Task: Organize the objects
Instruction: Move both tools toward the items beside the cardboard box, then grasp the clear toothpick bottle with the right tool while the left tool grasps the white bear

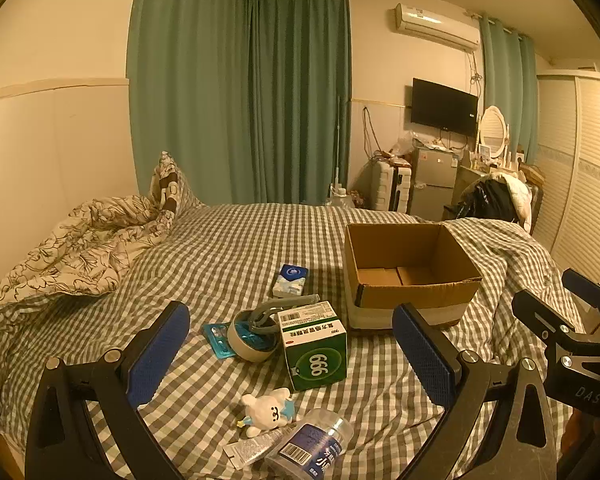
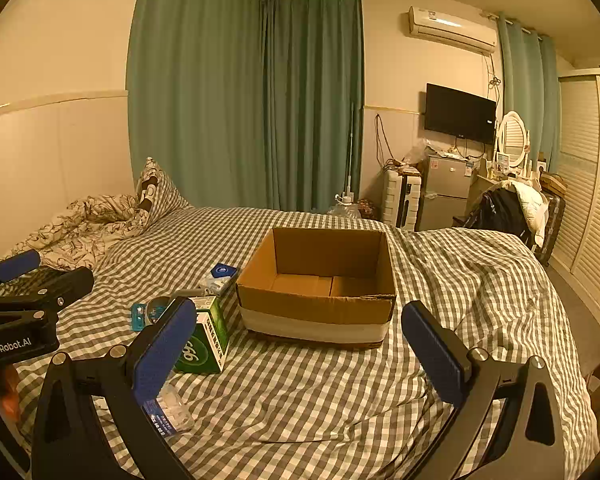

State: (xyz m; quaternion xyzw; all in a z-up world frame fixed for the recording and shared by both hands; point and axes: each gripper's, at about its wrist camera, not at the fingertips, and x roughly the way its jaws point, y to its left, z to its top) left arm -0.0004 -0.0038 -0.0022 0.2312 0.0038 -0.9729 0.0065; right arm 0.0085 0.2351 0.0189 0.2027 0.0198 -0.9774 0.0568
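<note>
An open, empty cardboard box [image 1: 412,276] [image 2: 320,280] sits on the checked bed. In front of my open left gripper [image 1: 296,348] lie a green medicine box [image 1: 316,348] [image 2: 204,344], a tape roll with a grey clip [image 1: 252,334], a blue blister pack [image 1: 218,338], a tissue pack [image 1: 290,280] [image 2: 220,274], a white plush toy [image 1: 266,410], a small tube [image 1: 250,448] and a clear bottle [image 1: 312,446] [image 2: 168,408]. My right gripper [image 2: 300,352] is open and empty, near the cardboard box; it also shows in the left wrist view [image 1: 572,316].
A crumpled floral quilt [image 1: 84,248] lies at the bed's far left. Green curtains [image 1: 240,100] hang behind. A fridge [image 1: 434,180], a chair with clothes [image 1: 496,200] and a wardrobe [image 1: 580,172] stand at the right.
</note>
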